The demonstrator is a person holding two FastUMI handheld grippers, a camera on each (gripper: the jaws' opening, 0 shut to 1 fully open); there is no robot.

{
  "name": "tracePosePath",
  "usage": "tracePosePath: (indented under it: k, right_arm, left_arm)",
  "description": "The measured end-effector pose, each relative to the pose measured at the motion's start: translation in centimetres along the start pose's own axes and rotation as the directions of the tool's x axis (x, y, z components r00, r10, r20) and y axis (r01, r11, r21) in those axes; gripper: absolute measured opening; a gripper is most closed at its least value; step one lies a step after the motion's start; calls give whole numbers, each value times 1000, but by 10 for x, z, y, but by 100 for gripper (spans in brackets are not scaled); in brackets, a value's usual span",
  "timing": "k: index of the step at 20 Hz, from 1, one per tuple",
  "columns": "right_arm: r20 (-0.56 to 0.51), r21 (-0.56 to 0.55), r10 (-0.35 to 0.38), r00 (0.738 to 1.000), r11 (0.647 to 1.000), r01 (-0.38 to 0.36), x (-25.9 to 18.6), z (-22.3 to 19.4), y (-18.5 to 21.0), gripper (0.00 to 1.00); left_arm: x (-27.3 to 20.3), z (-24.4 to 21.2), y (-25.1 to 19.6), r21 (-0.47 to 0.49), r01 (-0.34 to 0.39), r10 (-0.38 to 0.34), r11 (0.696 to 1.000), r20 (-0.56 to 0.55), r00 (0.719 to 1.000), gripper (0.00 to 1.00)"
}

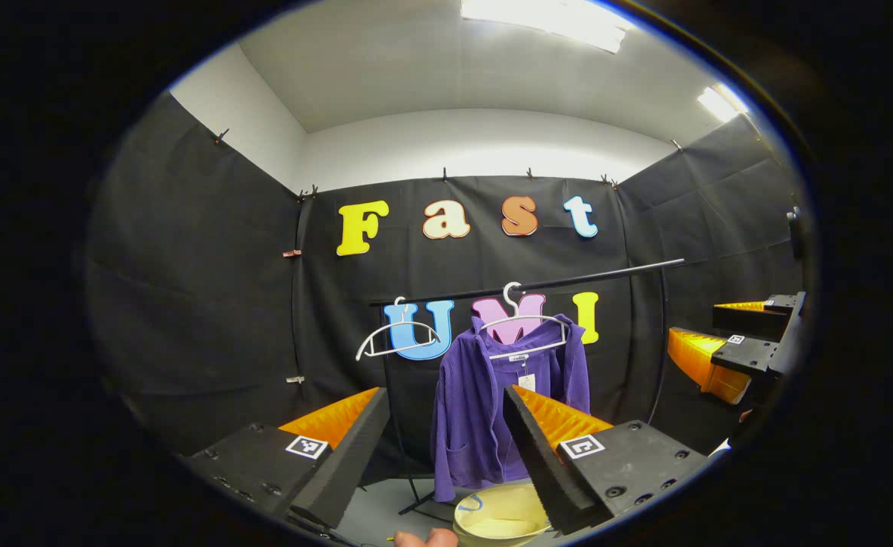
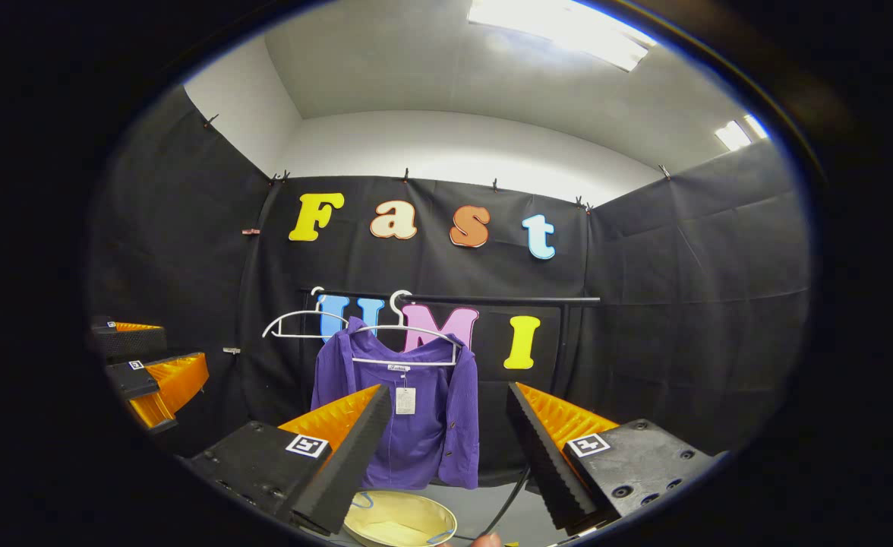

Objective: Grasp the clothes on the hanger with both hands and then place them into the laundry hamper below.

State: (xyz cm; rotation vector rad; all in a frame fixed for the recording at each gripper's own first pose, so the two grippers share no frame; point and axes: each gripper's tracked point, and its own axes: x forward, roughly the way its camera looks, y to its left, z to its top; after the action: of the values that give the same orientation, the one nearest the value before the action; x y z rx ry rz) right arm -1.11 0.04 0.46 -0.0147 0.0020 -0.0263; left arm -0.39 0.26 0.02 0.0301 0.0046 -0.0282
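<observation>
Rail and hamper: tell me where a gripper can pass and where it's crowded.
Free: the rail right of the purple jacket hangs bare, with open space beneath. The hamper mouth below looks open and unfilled. Crowded: the rail's left end, where the empty white hanger sits close beside the jacket's hanger. Both grippers, left and right, are open, short of the jacket.

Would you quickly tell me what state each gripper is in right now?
Left gripper: open, holding nothing, short of the purple jacket.
Right gripper: open, holding nothing, pointed at the jacket on its hanger.
</observation>
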Motion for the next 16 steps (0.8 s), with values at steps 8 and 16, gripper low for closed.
tracePosePath:
  k: [8,16]
  right_arm:
    - [-21,-12,-22,1000,1000,22,7,-5,-3,98]
    - [-29,19,-39,999,999,40,93,-40,-20,98]
  left_arm:
    - [11,-7,-5,1,29,-29,1000,-4,1000,95]
    - [103,-24,-34,1,36,-36,999,-5,999,95]
